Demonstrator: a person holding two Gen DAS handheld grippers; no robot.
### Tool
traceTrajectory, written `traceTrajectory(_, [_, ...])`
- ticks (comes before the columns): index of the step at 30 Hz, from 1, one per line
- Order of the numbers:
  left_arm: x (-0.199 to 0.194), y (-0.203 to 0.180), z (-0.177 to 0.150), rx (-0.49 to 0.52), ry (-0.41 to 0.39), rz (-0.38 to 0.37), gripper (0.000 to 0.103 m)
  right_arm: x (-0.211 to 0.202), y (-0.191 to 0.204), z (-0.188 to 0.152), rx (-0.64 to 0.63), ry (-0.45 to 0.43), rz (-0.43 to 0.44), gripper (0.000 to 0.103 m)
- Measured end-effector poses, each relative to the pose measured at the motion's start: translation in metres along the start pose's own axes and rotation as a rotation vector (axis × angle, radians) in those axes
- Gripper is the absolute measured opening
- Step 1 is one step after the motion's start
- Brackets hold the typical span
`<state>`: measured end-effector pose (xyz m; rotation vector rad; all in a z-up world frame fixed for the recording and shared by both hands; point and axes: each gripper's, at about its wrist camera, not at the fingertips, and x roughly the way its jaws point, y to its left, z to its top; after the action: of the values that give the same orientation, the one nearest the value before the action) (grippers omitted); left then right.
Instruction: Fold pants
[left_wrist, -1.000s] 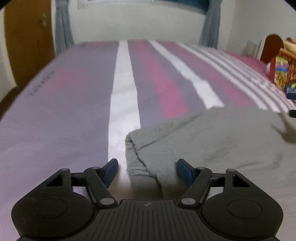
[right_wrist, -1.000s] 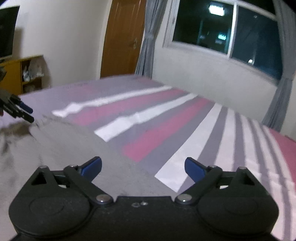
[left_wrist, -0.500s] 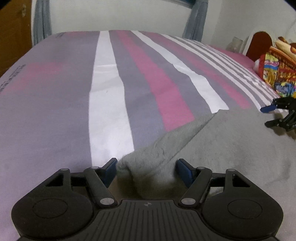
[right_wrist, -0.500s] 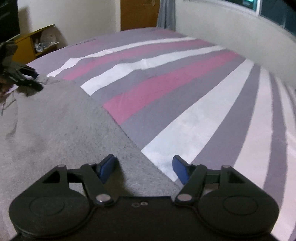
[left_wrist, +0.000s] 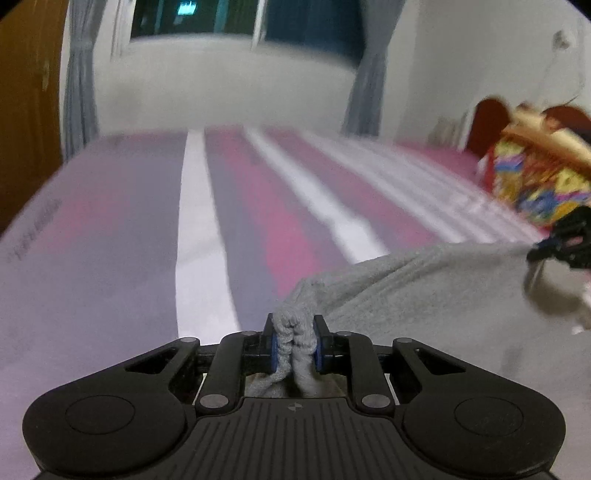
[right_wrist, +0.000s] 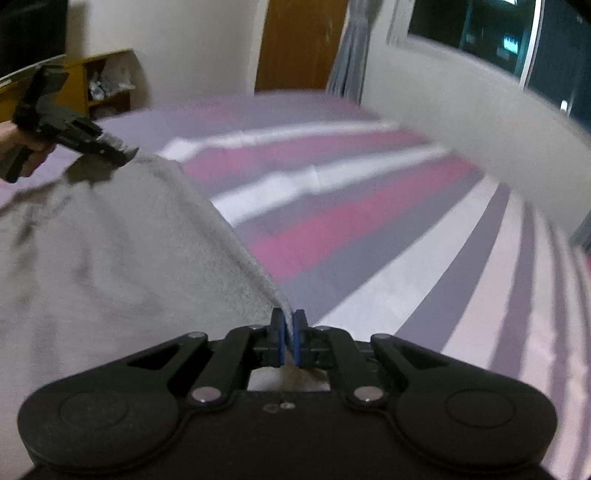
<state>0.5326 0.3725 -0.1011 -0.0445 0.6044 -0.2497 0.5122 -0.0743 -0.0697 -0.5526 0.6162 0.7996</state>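
The grey pants (left_wrist: 424, 295) lie on a striped bed, with one edge lifted and stretched between my two grippers. My left gripper (left_wrist: 294, 345) is shut on a bunched corner of the pants. My right gripper (right_wrist: 290, 341) is shut on a thin edge of the pants (right_wrist: 110, 251). The right gripper also shows at the far right of the left wrist view (left_wrist: 565, 242), and the left gripper at the upper left of the right wrist view (right_wrist: 125, 153), both holding the cloth above the bed.
The bed sheet (left_wrist: 229, 221) has pink, grey and white stripes. A colourful pillow (left_wrist: 535, 184) and a red headboard lie at the right. A wooden door (right_wrist: 295, 44), curtains, a window and a yellow shelf (right_wrist: 107, 81) stand around the bed.
Both grippers were open over the pants' edge. Now both have shut on the cloth and lifted it off the bed, so the edge hangs taut between them.
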Motion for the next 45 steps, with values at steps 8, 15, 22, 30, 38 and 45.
traceTrajectory(8, [-0.126,-0.048,-0.026,0.1,-0.072,-0.018,0.018,-0.126,0.097,-0.028,-0.106,-0.076,-0.069,0.004])
traceTrajectory(15, [-0.157,-0.081,-0.124,0.06,0.058,0.043,0.018,-0.126,0.169,-0.098,-0.002,0.036,-0.067,0.009])
traceTrajectory(22, [-0.192,-0.081,-0.172,-0.089,0.098,0.184,0.044,-0.14,0.166,-0.127,0.282,0.019,-0.114,0.046])
traceTrajectory(30, [-0.225,-0.07,-0.202,-0.604,-0.079,-0.078,0.048,-0.157,0.108,-0.154,0.85,-0.036,-0.016,0.046])
traceTrajectory(38, [-0.199,-0.065,-0.219,-0.845,-0.104,-0.133,0.048,-0.118,0.081,-0.176,1.131,0.047,-0.05,0.045])
traceTrajectory(45, [-0.186,-0.073,-0.189,-0.76,-0.146,-0.093,0.018,-0.13,0.076,-0.188,1.157,-0.032,-0.067,0.005])
